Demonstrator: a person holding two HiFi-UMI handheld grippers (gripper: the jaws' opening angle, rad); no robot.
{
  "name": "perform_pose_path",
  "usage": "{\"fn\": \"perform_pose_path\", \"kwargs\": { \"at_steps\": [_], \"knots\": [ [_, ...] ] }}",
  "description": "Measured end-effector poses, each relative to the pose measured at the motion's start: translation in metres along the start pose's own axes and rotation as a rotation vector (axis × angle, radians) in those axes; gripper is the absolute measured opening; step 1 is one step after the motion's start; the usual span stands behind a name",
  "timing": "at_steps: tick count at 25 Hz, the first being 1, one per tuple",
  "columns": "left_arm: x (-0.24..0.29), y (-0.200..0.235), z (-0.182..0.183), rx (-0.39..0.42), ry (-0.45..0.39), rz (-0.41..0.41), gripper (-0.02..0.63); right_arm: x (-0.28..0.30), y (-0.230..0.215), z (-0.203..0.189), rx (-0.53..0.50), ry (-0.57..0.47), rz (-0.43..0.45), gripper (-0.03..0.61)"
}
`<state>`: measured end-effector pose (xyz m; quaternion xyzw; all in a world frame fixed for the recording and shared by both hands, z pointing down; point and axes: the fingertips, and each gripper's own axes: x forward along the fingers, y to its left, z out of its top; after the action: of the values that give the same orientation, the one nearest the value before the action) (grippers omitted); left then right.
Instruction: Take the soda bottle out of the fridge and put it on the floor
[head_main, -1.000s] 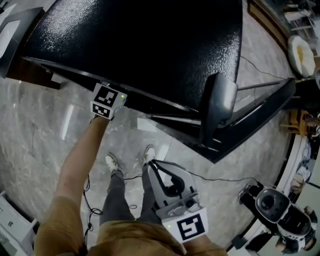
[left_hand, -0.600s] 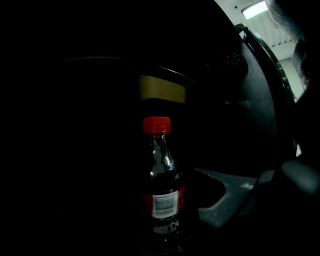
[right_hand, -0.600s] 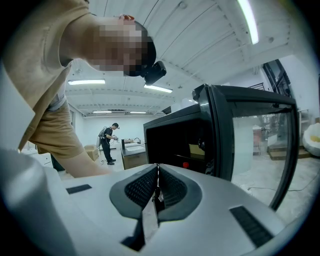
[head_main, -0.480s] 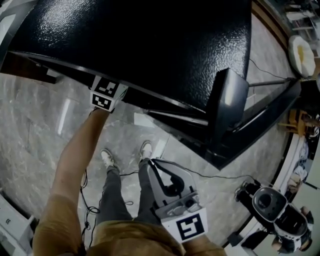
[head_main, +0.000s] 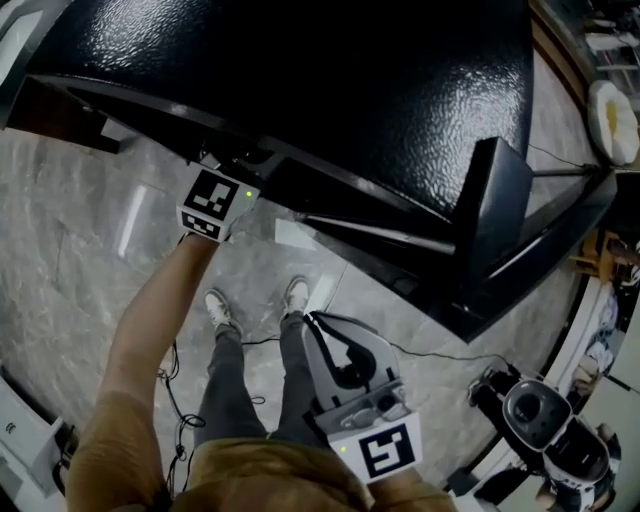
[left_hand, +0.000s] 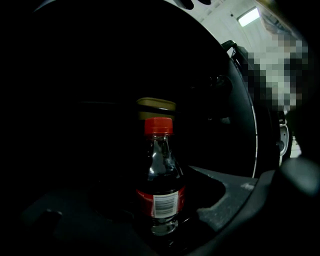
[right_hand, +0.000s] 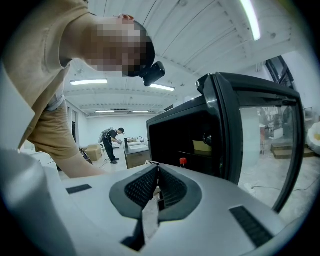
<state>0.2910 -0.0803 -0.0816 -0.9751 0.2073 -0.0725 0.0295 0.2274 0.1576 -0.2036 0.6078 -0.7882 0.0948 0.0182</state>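
Marbled grey floor (head_main: 80, 270) lies open left of the black fridge (head_main: 300, 70), whose door (head_main: 500, 230) is swung out to the right. Left gripper (left_hand: 145, 220) is inside, jaws wide apart. Soda bottle (left_hand: 159, 175) stands upright between them on the shelf, apparently unclamped. Right gripper (right_hand: 156, 172) is closed on nothing, well outside. Judgement: close left, draw straight back past the front edge.

left grey two-jaw gripper (head_main: 225, 185): reaching forward at the end of an outstretched bare forearm (head_main: 160, 310), jaws standing apart. right grey two-jaw gripper (head_main: 312, 322): hanging low by the legs, jaws pressing together, gripping nothing.
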Motion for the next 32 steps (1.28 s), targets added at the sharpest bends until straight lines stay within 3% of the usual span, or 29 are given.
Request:
{"fn": "perform_pose_path", "kwargs": {
  "at_steps": [8, 18, 32],
  "knots": [
    [-0.057, -0.013, 0.0, 0.045, -0.04, -0.02, 0.305, 0.017, 0.005, -0.017, -0.018, 0.014, 0.032, 0.002],
    [-0.131, 0.01, -0.022, -0.072, -0.022, 0.095, 0.305, 0.047, 0.028, -0.029, -0.066, 0.023, 0.057, 0.002],
    [-0.192, 0.016, -0.079, -0.092, 0.023, 0.129, 0.305, 0.089, 0.057, -0.064, -0.109, 0.061, 0.095, 0.002]
  ]
}}
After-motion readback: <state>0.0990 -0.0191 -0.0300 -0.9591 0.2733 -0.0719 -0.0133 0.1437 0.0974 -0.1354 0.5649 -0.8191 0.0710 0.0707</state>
